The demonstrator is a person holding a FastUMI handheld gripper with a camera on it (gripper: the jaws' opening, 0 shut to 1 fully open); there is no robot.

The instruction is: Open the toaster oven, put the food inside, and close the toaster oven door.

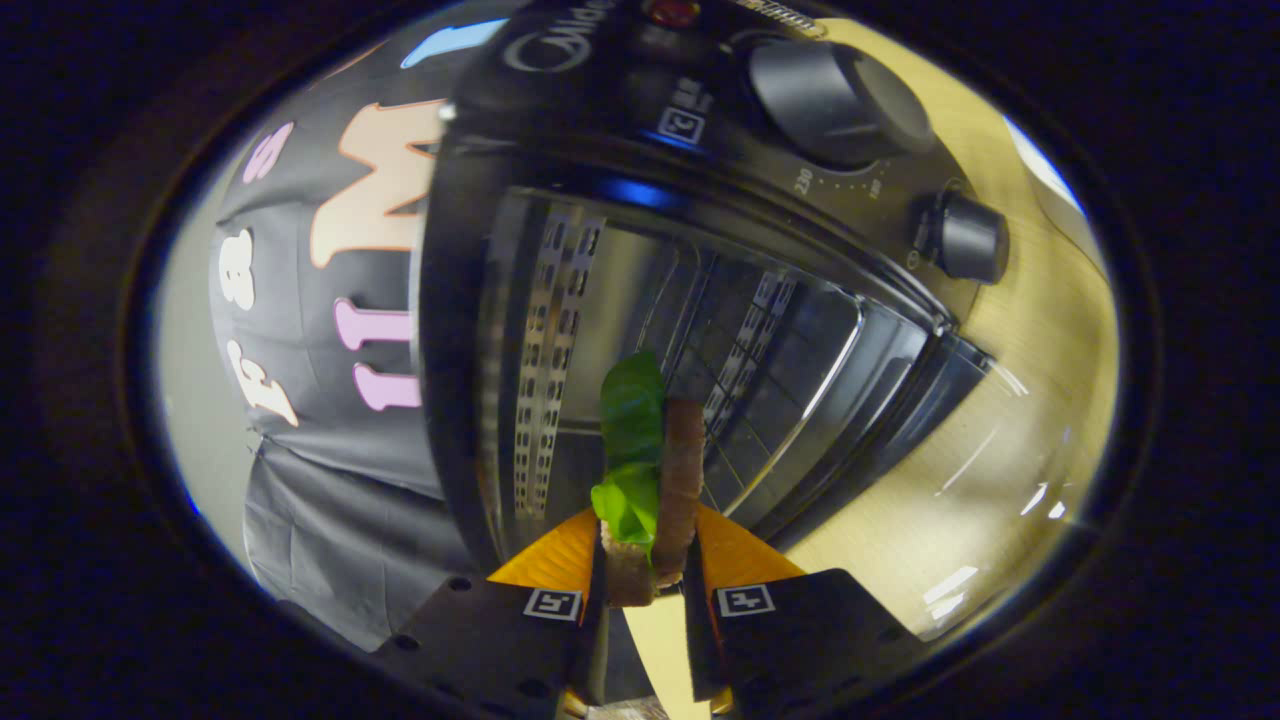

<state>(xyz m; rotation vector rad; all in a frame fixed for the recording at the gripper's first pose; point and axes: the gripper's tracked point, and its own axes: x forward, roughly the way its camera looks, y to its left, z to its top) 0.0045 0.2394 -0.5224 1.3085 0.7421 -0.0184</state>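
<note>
So the gripper [645, 565] is pinching the sandwich [655, 480] tight between both fingers, long axis pointing straight ahead into the open toaster oven [640, 250], whose cavity is sitting just beyond the food.

Glossy wooden table [1010, 470] (light glare)

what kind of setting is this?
Likely a staged kitchen booth: an open toaster oven on a wooden table, a black cloth wall behind. The tool grips a sandwich.
</note>
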